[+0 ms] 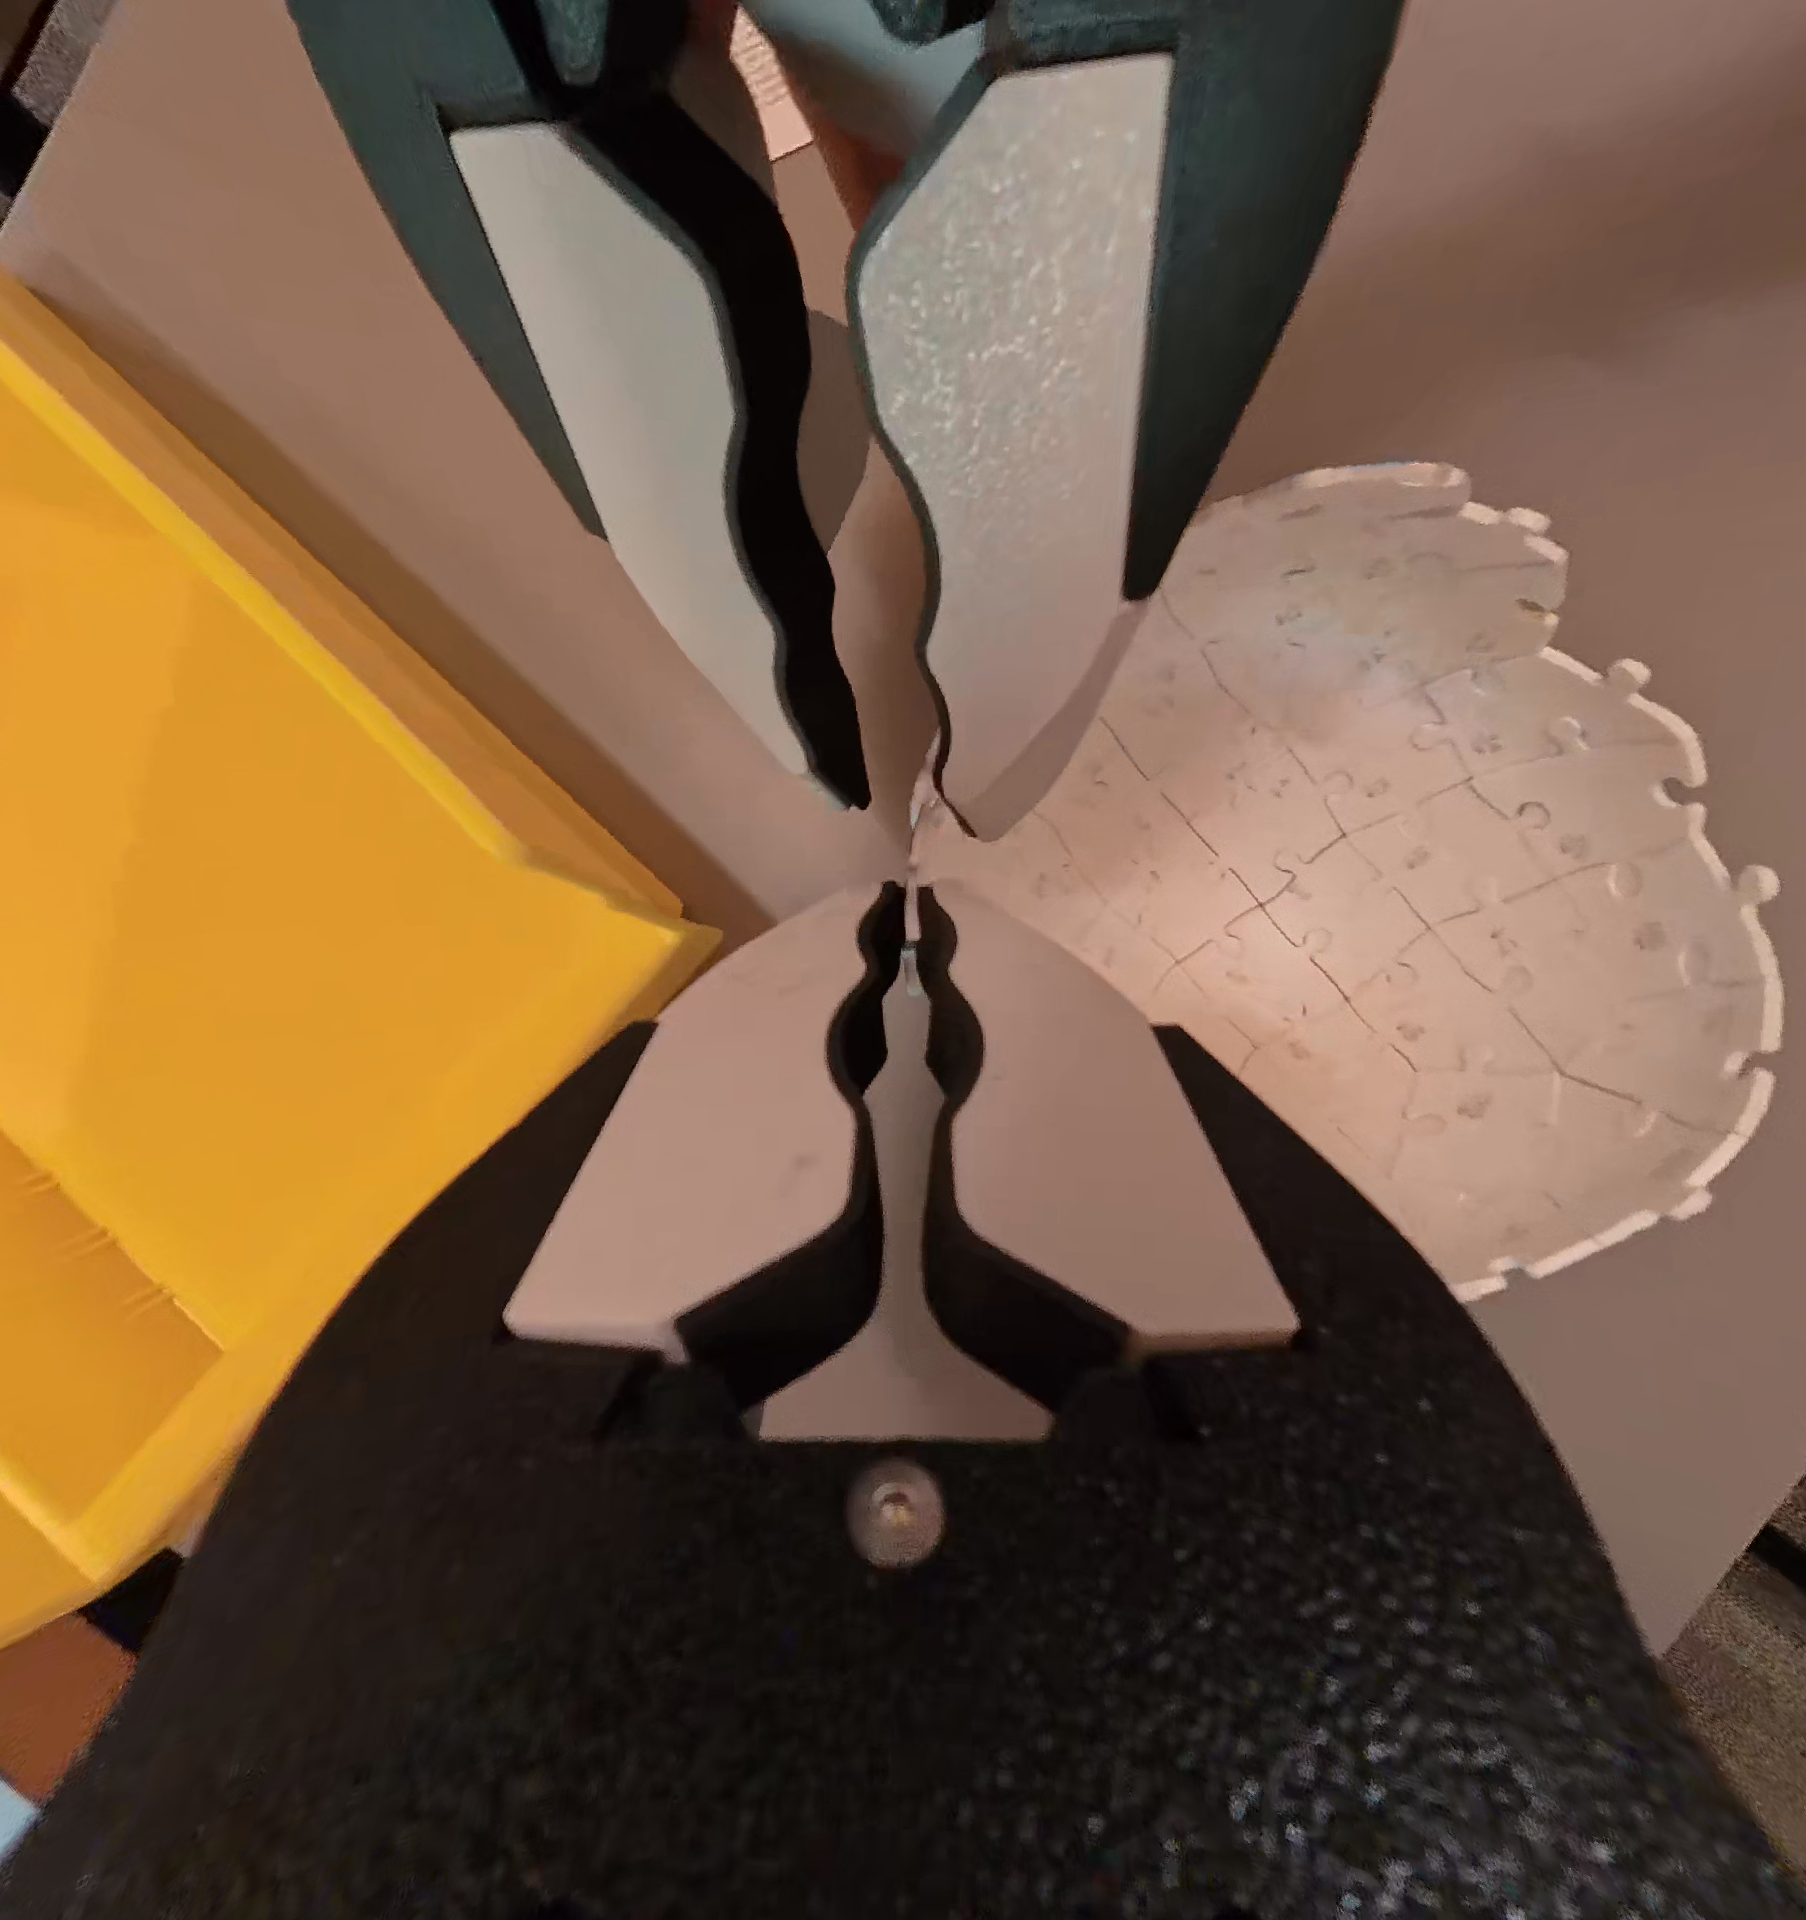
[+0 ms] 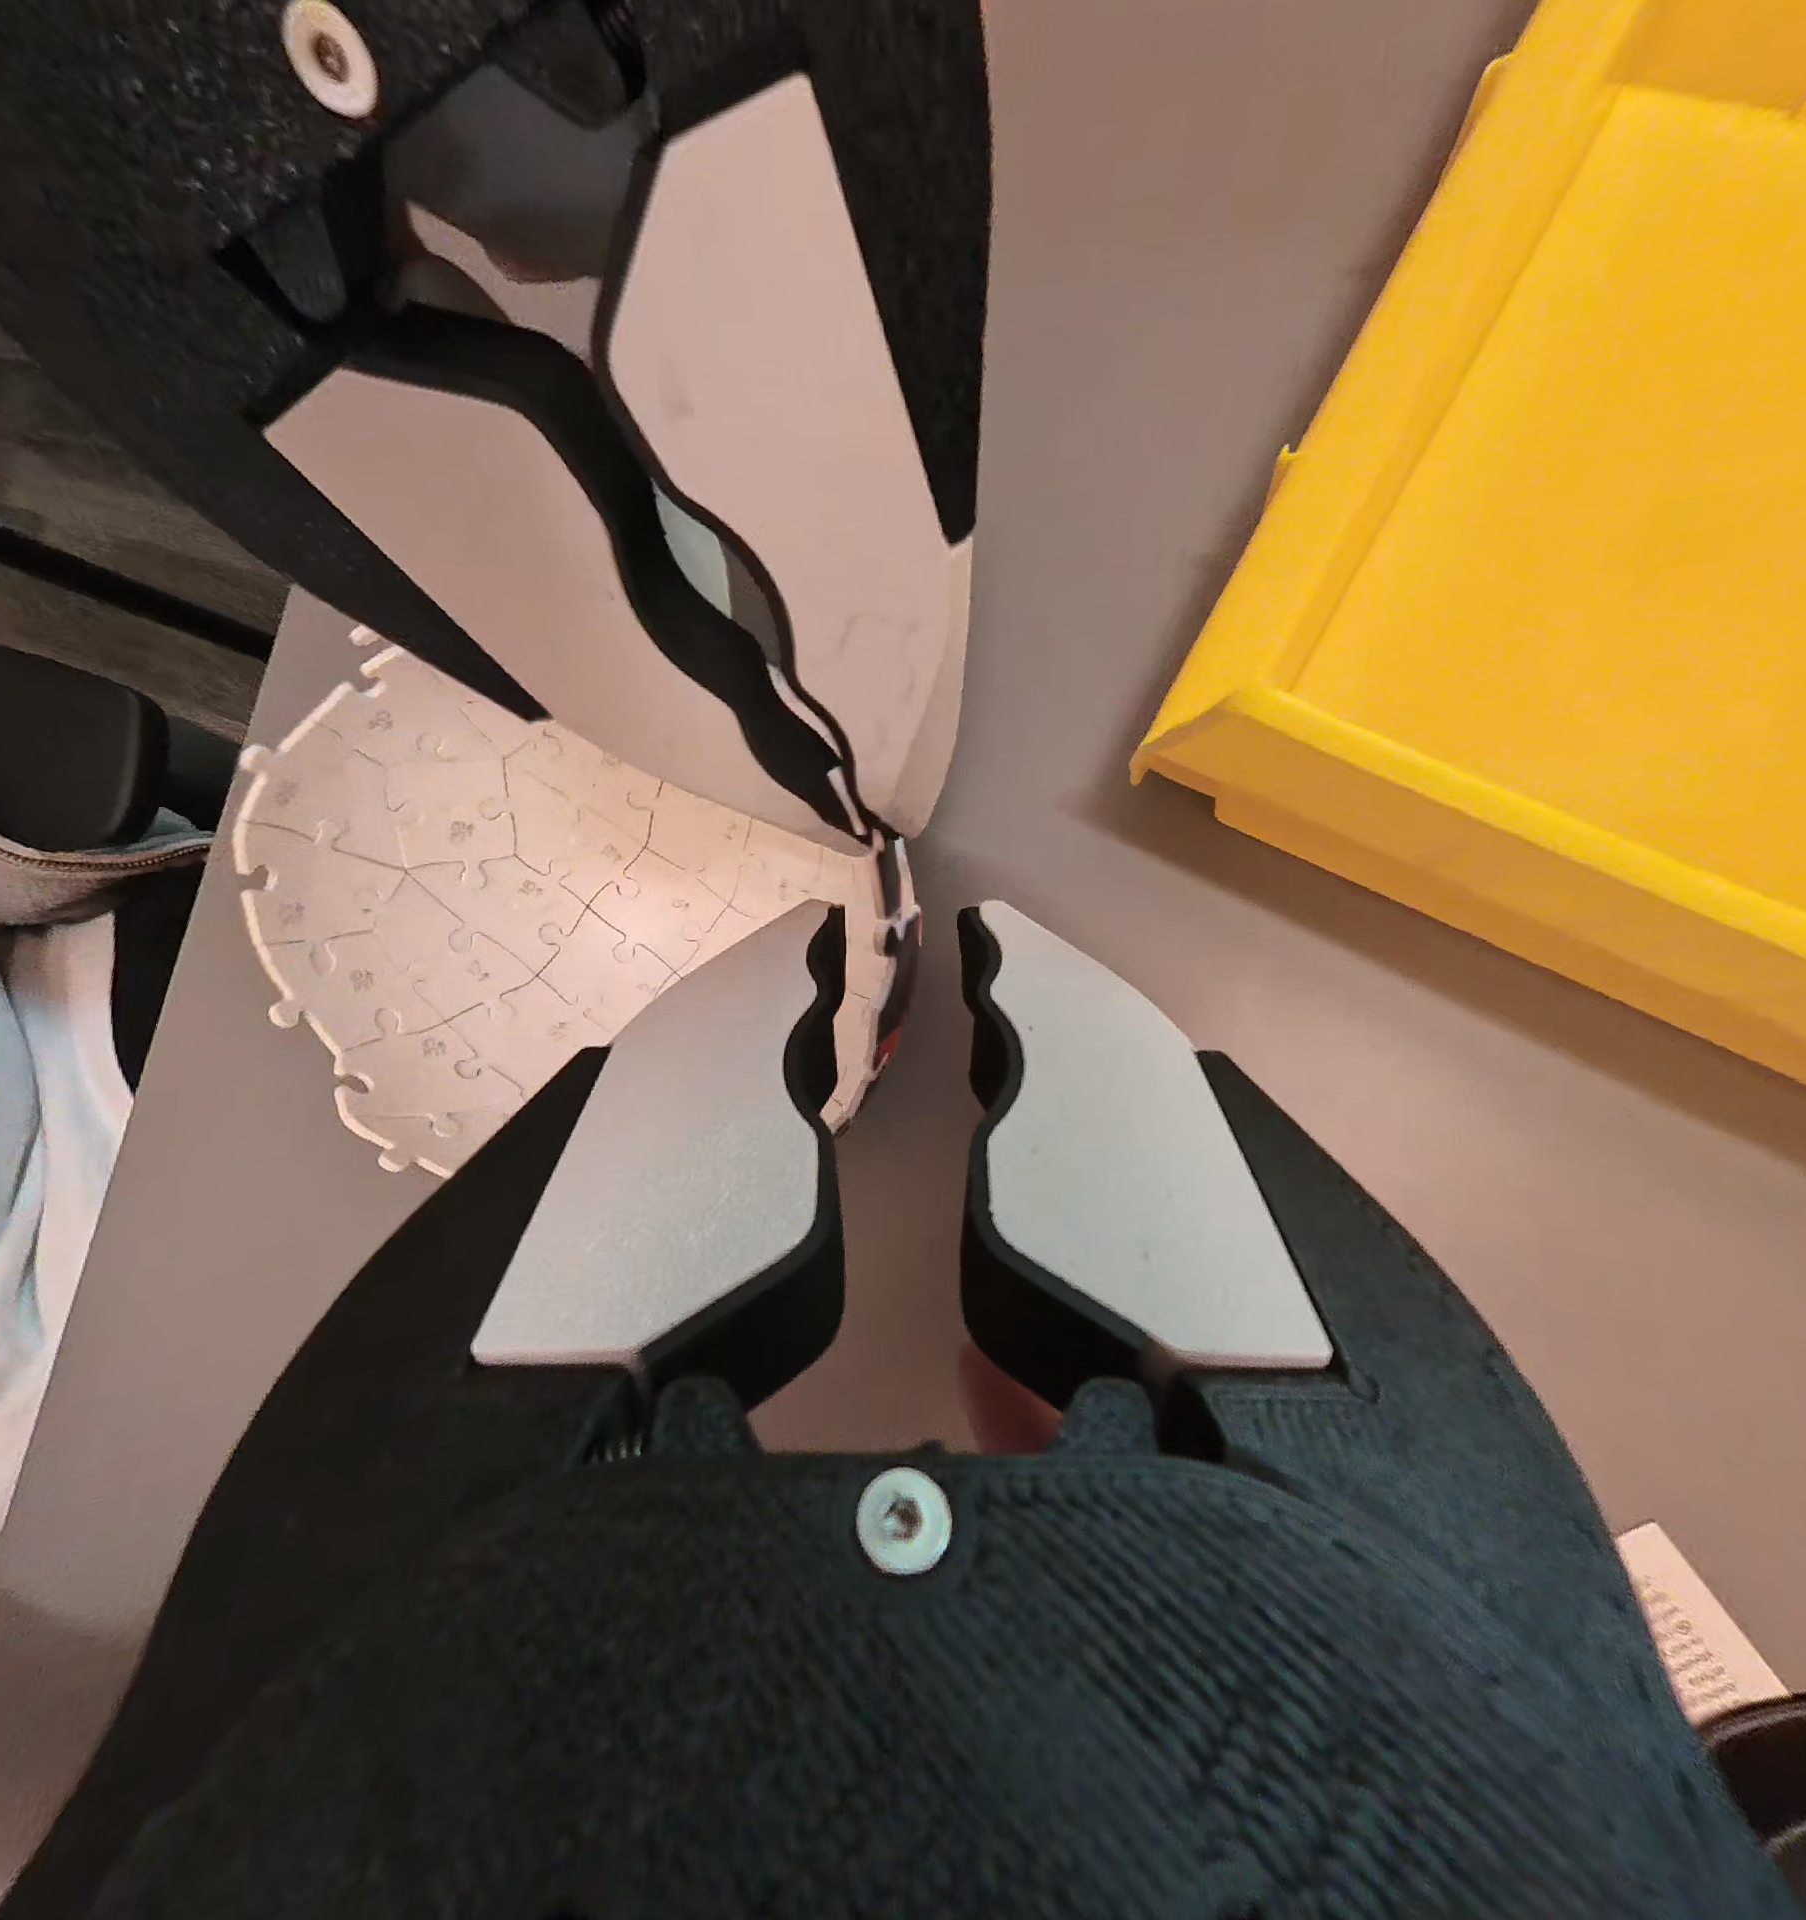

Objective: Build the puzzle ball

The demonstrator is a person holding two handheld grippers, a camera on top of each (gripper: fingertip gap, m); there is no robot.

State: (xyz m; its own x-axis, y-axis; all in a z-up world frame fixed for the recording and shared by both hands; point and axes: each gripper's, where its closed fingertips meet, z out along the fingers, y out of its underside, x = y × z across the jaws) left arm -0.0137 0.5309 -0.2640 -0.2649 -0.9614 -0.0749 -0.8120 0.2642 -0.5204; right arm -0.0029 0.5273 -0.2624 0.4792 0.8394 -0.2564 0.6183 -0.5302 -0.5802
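White puzzle shell (image 1: 1398,883), left view: half-built, near table (image 1: 1501,312) edge, left gripper (image 1: 907,925) nipped narrow on its rim, likely steadying it | right view: right gripper (image 2: 899,935) partly open astride that rim, probably to seat a piece; yellow bin (image 2: 1553,520) at far corner.

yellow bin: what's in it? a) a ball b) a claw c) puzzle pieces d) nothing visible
d: the part of the yellow bin in view shows only bare yellow floor and walls, and the left wrist view shows the same; the half-built puzzle shell sits outside it on the table.
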